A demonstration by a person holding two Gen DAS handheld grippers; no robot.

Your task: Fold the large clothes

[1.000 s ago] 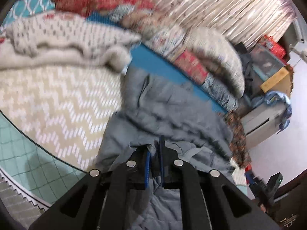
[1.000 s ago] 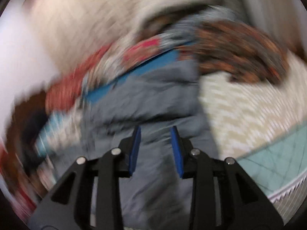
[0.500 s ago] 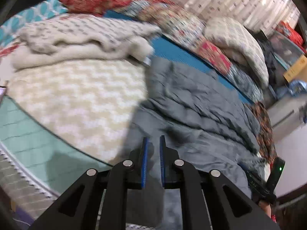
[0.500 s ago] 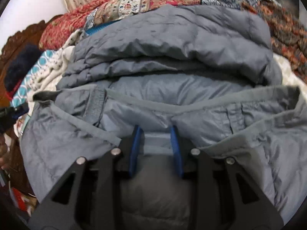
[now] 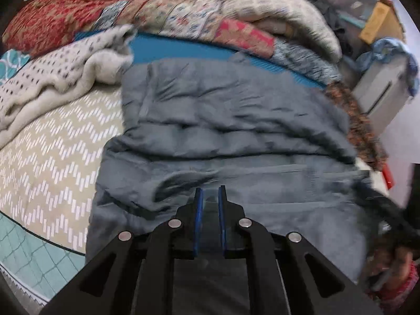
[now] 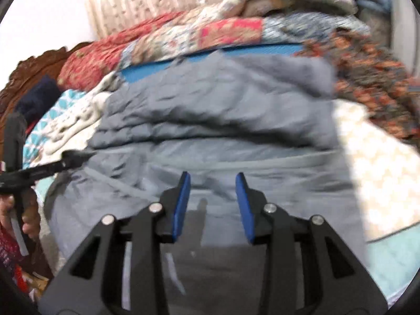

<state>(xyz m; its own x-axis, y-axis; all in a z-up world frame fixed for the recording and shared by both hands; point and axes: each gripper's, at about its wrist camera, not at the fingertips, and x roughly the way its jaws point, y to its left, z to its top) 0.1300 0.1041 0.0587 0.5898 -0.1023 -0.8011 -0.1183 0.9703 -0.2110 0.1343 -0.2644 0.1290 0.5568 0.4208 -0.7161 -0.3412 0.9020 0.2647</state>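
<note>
Left wrist view:
Jacket: grey puffy jacket (image 5: 236,136) lies spread on bed, folded over w/ a thick roll across its middle; near hem runs under the gripper.
L gripper (image 5: 210,197): blue pads narrow, a fold of grey fabric sits between them & fills the gap; looks pinched.
Bedspread: beige zigzag bedspread (image 5: 52,144) left of jacket, touching its edge.
Blanket: white dotted blanket (image 5: 65,73) bunched at upper left, just beside jacket's far corner.
Quilts: red/patchwork quilts (image 5: 183,18) piled behind, beyond a blue mat (image 5: 178,50).

Right wrist view:
Jacket (image 6: 223,110): same grey jacket fills centre, hem nearest cam.
R gripper (image 6: 212,183): jaws partly apart, have just been opening a bit; fabric lies below/between the pads, but pads don't press it.
Other gripper: L gripper's black tip (image 6: 76,156) at left edge, on jacket's side edge.
Hand: person's hand (image 6: 18,210) at far left, blurred.
</note>
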